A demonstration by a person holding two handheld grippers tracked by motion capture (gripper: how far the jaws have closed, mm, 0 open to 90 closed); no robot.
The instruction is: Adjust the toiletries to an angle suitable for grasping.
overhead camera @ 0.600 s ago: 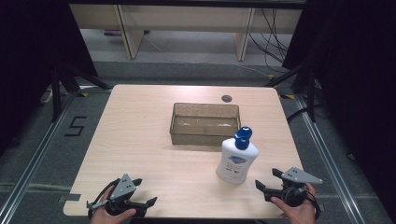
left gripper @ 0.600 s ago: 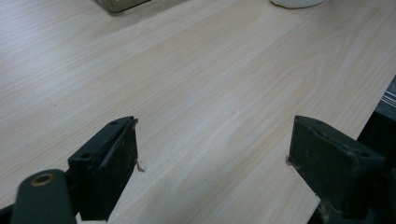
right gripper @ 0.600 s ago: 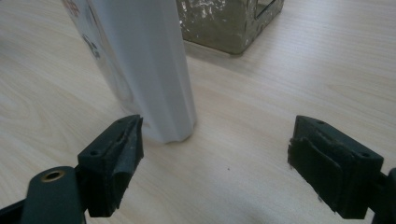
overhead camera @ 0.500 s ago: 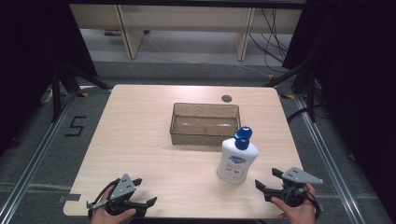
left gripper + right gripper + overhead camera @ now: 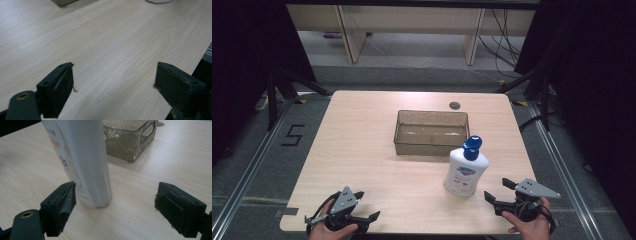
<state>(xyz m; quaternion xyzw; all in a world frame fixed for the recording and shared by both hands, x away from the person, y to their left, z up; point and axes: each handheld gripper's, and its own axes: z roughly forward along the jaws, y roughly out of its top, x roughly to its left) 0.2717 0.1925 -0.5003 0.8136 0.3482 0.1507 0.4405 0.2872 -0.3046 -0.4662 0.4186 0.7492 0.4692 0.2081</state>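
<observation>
A white pump bottle (image 5: 466,171) with a blue cap stands upright on the wooden table (image 5: 362,140), just in front of the right end of a clear plastic bin (image 5: 431,132). My right gripper (image 5: 501,192) rests open near the front right edge, a short way right of the bottle. In the right gripper view the bottle (image 5: 86,160) stands just beyond the left jaw, and the bin (image 5: 130,137) is behind it. My left gripper (image 5: 366,207) lies open at the front left edge, with bare table (image 5: 105,50) between its jaws.
A small round dark grommet (image 5: 455,105) sits near the table's far edge. The table's right edge drops off beside the left gripper's right jaw. Dark floor with rails and a "5" marking (image 5: 292,135) surrounds the table.
</observation>
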